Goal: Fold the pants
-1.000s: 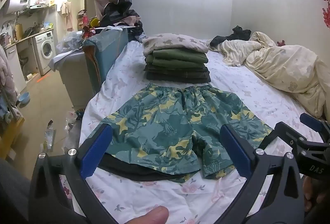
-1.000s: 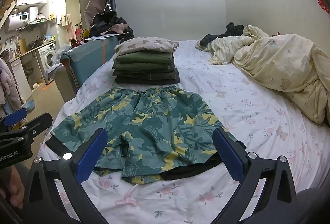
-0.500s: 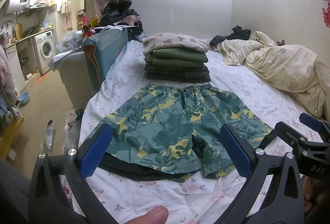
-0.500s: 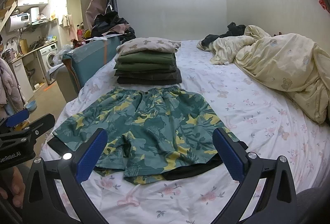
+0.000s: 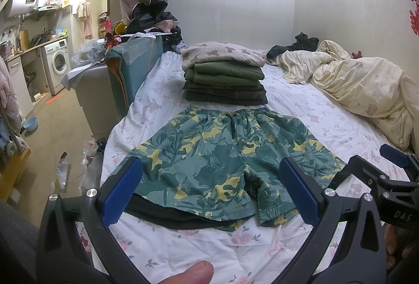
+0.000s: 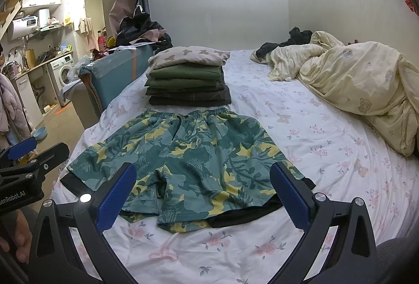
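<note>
Green and yellow patterned shorts (image 5: pixel 217 161) lie flat on the floral bed sheet (image 5: pixel 183 244), waistband away from me, a black lining showing under the hems. They also show in the right wrist view (image 6: pixel 188 161). My left gripper (image 5: pixel 209 191) is open and empty, held above the near hem of the left leg. My right gripper (image 6: pixel 203 196) is open and empty, above the near hem of the right leg. Neither touches the cloth.
A stack of folded clothes (image 5: pixel 225 77) sits just beyond the waistband. A crumpled cream duvet (image 5: pixel 366 85) fills the bed's right side. A teal box (image 5: pixel 131 66) and cluttered floor lie off the bed's left edge.
Both grippers have drifted very slightly; the shorts have not moved and both grippers stay open.
</note>
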Demonstrator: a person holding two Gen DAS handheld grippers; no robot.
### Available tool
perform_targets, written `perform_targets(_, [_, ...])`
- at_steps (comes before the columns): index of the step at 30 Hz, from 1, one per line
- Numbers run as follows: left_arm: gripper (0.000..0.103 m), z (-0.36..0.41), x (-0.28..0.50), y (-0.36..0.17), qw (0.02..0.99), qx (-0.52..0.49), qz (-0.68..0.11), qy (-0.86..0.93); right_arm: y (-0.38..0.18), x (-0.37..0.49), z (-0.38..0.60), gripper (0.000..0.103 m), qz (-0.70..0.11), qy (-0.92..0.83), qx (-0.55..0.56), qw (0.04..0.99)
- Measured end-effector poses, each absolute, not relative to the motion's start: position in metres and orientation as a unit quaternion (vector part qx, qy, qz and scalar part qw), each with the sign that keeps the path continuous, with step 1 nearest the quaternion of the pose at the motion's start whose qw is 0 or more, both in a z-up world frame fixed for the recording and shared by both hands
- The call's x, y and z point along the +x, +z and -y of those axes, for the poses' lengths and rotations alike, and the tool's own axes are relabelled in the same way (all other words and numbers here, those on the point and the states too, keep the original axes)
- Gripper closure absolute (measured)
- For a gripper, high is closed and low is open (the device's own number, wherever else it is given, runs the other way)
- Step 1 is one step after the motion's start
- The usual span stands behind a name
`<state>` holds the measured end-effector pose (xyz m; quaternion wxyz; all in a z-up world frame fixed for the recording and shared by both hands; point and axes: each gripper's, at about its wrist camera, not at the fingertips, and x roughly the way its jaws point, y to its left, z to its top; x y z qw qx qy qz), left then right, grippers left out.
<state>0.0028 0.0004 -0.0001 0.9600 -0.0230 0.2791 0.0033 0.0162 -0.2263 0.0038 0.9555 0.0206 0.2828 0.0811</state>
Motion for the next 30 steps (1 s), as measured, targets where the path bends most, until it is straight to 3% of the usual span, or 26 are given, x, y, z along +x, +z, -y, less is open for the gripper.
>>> perform_targets(30, [0.0,-0.0017,0.001,-0.0004,0.96,-0.023,-0.28,0.004,0.0039,0.0159,0.2245,0.0,-0.285,0.081,0.023,0.955])
